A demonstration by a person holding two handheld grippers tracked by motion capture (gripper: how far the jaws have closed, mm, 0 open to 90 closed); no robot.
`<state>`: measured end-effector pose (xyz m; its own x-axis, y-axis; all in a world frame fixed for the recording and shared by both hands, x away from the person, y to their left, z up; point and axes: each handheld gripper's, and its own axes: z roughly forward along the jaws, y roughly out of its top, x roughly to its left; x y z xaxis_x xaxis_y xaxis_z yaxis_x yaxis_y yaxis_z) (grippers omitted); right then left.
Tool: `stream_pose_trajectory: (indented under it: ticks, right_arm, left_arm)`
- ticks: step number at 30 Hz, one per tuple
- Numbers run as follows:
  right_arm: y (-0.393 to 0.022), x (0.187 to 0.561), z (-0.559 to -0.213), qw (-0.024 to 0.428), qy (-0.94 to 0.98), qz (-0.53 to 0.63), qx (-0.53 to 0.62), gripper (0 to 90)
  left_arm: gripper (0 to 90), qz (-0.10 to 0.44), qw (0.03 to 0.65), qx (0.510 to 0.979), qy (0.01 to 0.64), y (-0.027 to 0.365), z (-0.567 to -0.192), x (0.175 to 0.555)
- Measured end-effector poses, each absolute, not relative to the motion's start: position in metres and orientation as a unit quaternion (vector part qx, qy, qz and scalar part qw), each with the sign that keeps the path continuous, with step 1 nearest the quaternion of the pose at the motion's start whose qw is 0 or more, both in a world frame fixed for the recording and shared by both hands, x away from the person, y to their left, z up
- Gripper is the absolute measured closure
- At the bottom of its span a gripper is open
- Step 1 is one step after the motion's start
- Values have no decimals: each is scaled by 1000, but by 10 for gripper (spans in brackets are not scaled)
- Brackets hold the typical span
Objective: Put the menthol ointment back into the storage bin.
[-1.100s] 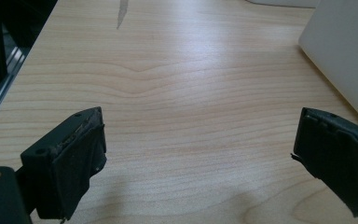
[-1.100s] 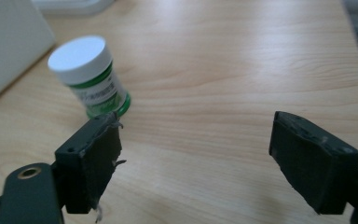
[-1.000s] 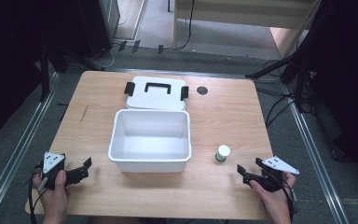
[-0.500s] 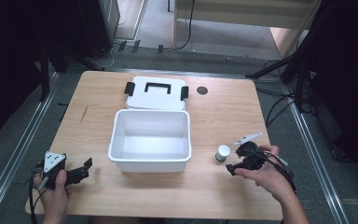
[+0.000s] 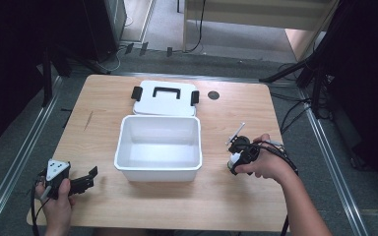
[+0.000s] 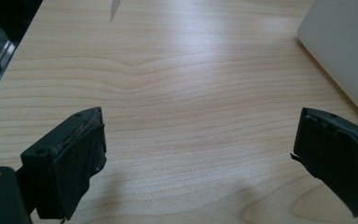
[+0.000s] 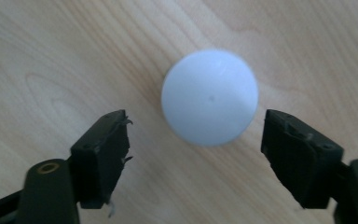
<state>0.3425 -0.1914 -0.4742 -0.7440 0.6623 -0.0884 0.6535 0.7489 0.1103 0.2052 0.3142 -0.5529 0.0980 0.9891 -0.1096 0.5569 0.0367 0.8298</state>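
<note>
A small bottle with a round white cap [image 7: 209, 97] stands on the wooden table [image 5: 103, 108], right of an open white box [image 5: 123, 147]. My right gripper [image 7: 196, 135] points straight down over the cap, open, with one jaw on each side and not touching it. In the high view the right gripper [image 5: 236, 156] covers most of the bottle [image 5: 234, 159]. My left gripper [image 5: 89, 178] rests low at the table's front left, open, with bare wood between its jaws [image 6: 200, 140]. The box's side [image 6: 345, 51] lies just beyond its right jaw.
The box's white lid [image 5: 165, 98], with a black handle and black latches, lies flat behind the box. A small black disc [image 5: 213, 95] sits on the table to the lid's right. Metal rails run along the floor on both sides of the table.
My right gripper has moved left from the table's front right corner and tipped down over the small bottle. The left gripper has stayed in place.
</note>
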Motion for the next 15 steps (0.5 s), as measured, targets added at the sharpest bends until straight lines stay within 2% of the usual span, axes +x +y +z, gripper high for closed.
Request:
stream_pose_trajectory:
  ticks: [1,4,5,6,13,15]
  right_arm:
    - [-187,349,-473,58,928,34,365,294]
    - [-183,355,-475,55,924,29,377,308]
    - [-180,359,-478,43,923,17,382,445]
    - [-180,360,-479,35,923,10,383,498]
    - [-172,361,-469,18,929,9,369,516]
    - [-165,359,-453,14,935,20,354,516]
  left_arm:
    - [32,281,383,635,609,314,-553,205]
    - [31,281,382,636,609,314,-553,206]
    - [32,280,382,636,609,314,-553,206]
    - [32,280,382,636,609,314,-553,206]
    - [32,280,381,638,608,314,-553,206]
    - [32,281,380,638,608,314,-553,206]
